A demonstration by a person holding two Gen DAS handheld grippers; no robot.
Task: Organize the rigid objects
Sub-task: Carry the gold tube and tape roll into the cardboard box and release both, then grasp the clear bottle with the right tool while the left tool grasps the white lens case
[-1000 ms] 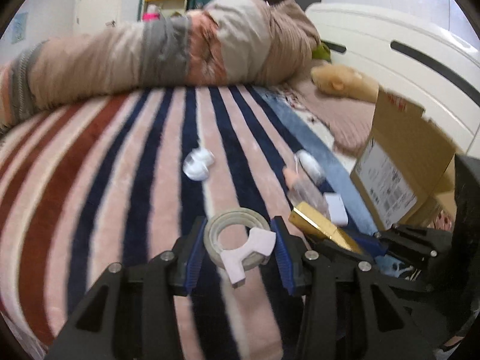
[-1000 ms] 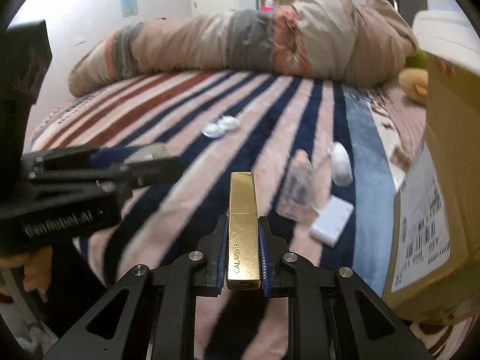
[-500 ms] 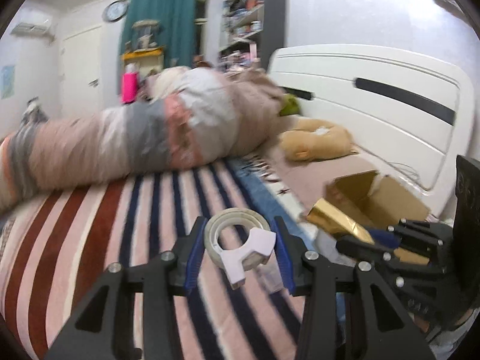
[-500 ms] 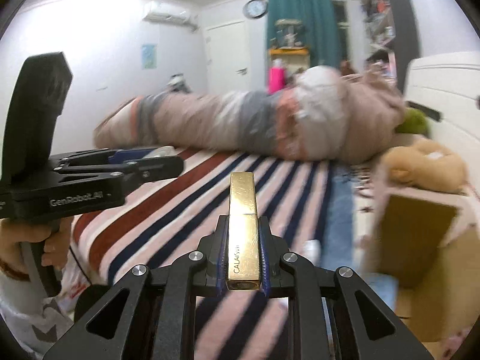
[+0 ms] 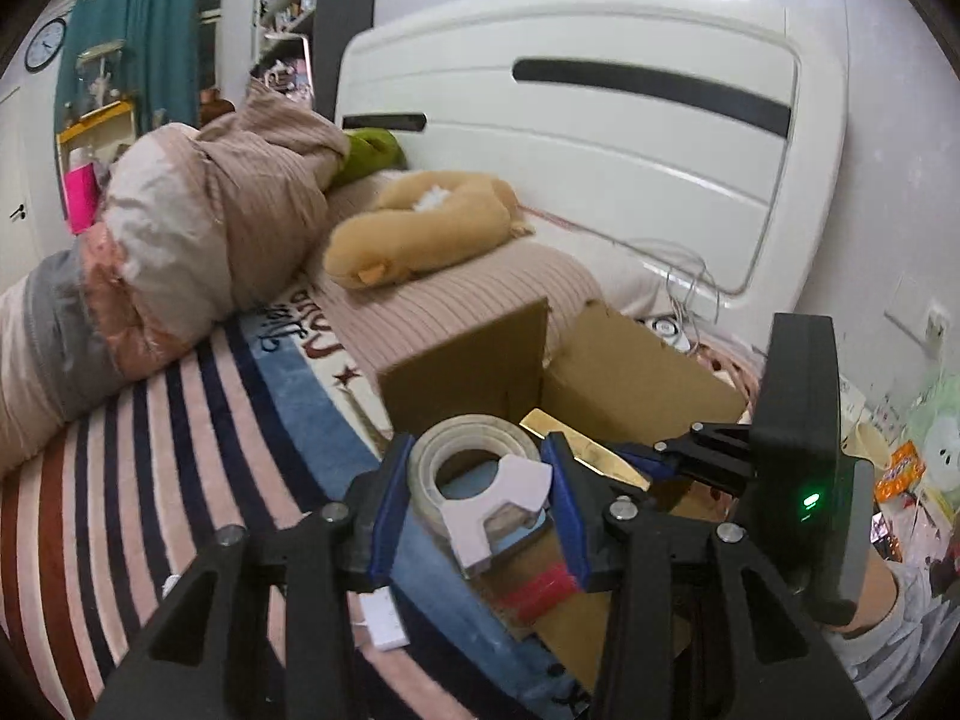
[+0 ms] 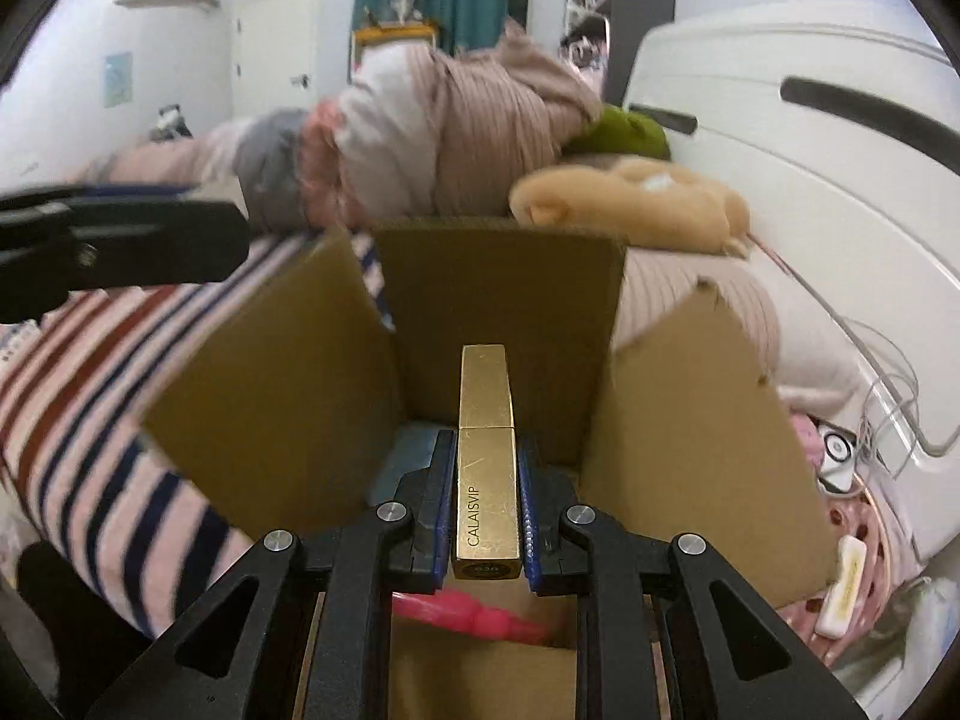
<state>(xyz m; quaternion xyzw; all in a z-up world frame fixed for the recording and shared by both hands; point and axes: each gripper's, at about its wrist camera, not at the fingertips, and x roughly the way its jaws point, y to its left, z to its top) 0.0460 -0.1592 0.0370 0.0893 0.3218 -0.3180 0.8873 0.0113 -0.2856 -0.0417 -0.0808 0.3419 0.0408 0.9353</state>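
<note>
Up over the open brown cardboard box (image 6: 264, 396), the right gripper (image 6: 486, 516) has its blue-padded fingers (image 6: 443, 498) pressed tight against both sides of a slim rectangular gold case (image 6: 485, 450) printed "CALAISVIP", which points forward toward the box's upright far flap. Beside it, the left gripper (image 5: 477, 498) clamps a clear roll of adhesive tape with a white plastic dispenser tab (image 5: 474, 480) between its own blue pads (image 5: 384, 510), held just above the near edge of the same box (image 5: 630, 384). Something red or pink lies inside the box, too blurred to identify. Beyond the box lie a striped pink, navy and red blanket (image 5: 138, 468), a tan plush toy (image 5: 420, 234) and a white headboard (image 5: 600, 120).
</note>
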